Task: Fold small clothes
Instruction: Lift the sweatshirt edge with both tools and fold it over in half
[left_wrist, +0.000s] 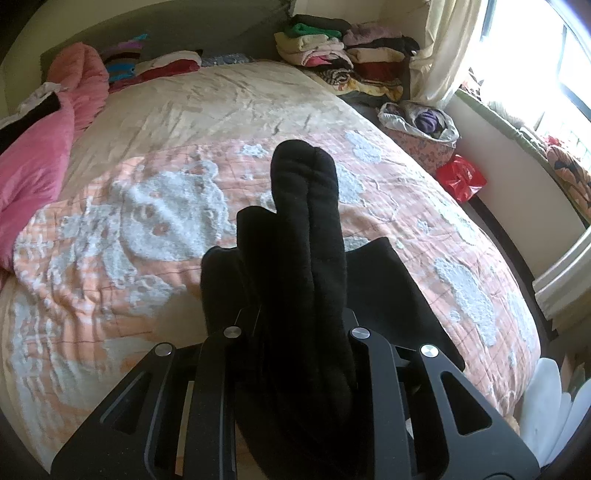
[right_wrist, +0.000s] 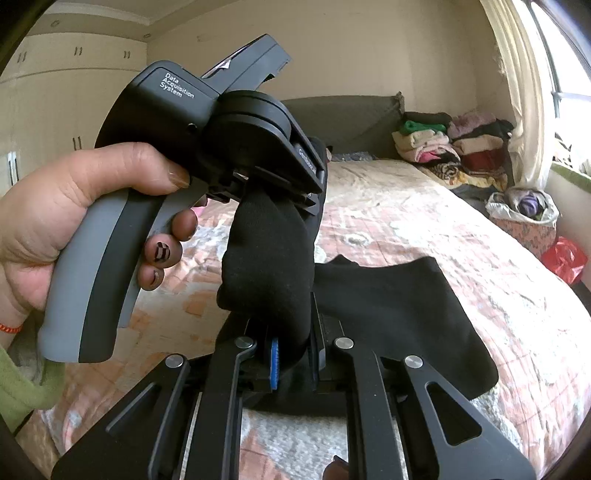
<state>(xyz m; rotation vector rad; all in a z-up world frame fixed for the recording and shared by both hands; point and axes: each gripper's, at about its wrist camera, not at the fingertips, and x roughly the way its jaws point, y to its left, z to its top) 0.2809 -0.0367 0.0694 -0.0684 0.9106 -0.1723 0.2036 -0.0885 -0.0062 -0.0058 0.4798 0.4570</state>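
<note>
A thick black sock (left_wrist: 303, 206) sticks forward out of my left gripper (left_wrist: 299, 317), which is shut on it above the bed; the sock hides the fingertips. In the right wrist view the same sock (right_wrist: 266, 258) hangs from the left gripper (right_wrist: 280, 188), held by a person's hand (right_wrist: 48, 221), down into my right gripper (right_wrist: 295, 347). The right gripper is shut on the sock's lower end, a blue pad showing beside it. Another flat black cloth (right_wrist: 399, 314) lies on the bedspread just right of the grippers (left_wrist: 391, 295); I cannot tell whether it is joined to the sock.
The bed has a peach and white patterned bedspread (left_wrist: 147, 221). A pink quilt (left_wrist: 33, 166) is bunched at the left. Stacks of folded clothes (left_wrist: 347, 55) fill the far right corner. A basket with a bag (left_wrist: 421, 129) and a red bag (left_wrist: 460, 177) stand by the window wall.
</note>
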